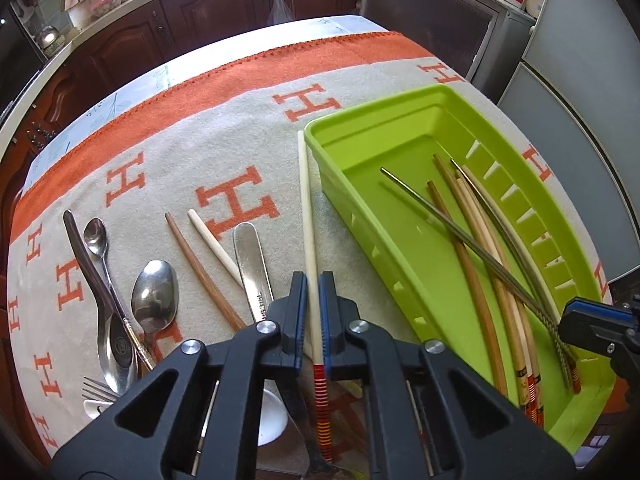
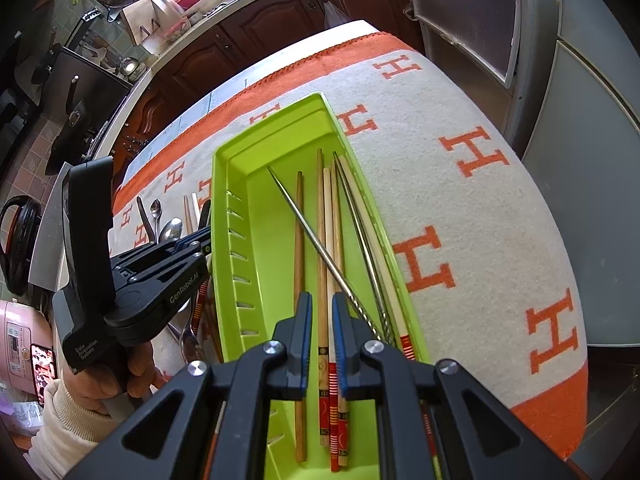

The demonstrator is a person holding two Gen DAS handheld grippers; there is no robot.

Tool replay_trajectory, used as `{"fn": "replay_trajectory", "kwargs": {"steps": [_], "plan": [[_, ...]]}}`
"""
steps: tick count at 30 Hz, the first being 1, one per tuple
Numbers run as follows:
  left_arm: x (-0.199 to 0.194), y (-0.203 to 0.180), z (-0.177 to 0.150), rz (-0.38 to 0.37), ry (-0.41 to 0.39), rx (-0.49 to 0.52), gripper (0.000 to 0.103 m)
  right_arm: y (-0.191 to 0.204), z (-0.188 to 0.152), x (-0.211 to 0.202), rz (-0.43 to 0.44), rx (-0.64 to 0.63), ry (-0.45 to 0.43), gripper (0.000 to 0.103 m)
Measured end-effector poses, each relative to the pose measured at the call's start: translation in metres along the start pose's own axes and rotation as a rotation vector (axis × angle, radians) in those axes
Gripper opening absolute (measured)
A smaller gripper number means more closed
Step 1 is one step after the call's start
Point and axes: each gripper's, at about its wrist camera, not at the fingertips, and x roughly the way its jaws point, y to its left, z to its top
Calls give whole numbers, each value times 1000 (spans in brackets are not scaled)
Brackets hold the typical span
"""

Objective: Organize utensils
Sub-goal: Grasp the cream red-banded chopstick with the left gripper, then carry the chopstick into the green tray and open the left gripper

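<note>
My left gripper [image 1: 313,286] is shut on a long white chopstick [image 1: 306,200] with a red-striped end, which lies on the H-patterned cloth [image 1: 224,152] just left of the green tray [image 1: 360,208]. Several wooden and metal chopsticks [image 1: 476,248] lie lengthwise in that tray. My right gripper [image 2: 322,304] hovers over the near end of the tray [image 2: 218,200]. Its jaws stand a narrow gap apart, and the chopsticks [image 2: 322,220] seen through the gap rest flat on the tray floor. From the right wrist view the left gripper [image 2: 202,236] shows side-on beside the tray.
Loose on the cloth at left are a large spoon [image 1: 154,296], a small spoon [image 1: 96,236], a brown chopstick [image 1: 200,268], a short white chopstick [image 1: 216,244], a flat metal handle [image 1: 252,264], a fork [image 1: 96,392] and a white ceramic spoon [image 1: 272,416]. Dark cabinets stand beyond the table.
</note>
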Motion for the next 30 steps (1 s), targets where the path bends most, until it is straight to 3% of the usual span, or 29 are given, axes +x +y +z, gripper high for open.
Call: {"fn": "replay_trajectory", "kwargs": {"steps": [6, 14, 22, 25, 30], "plan": [[-14, 19, -2, -46, 26, -157, 3, 2, -1, -4, 12, -1, -10, 10], [-71, 41, -18, -143, 31, -388, 3, 2, -1, -10, 39, 12, -24, 10], [-112, 19, -15, -284, 25, -439, 3, -1, 0, -24, 49, 21, -53, 10], [-111, 1, -12, -339, 65, -432, 3, -4, -1, -31, 52, 27, -72, 10], [-97, -25, -11, -354, 116, -428, 3, -9, -2, -37, 47, 30, -87, 10]]}}
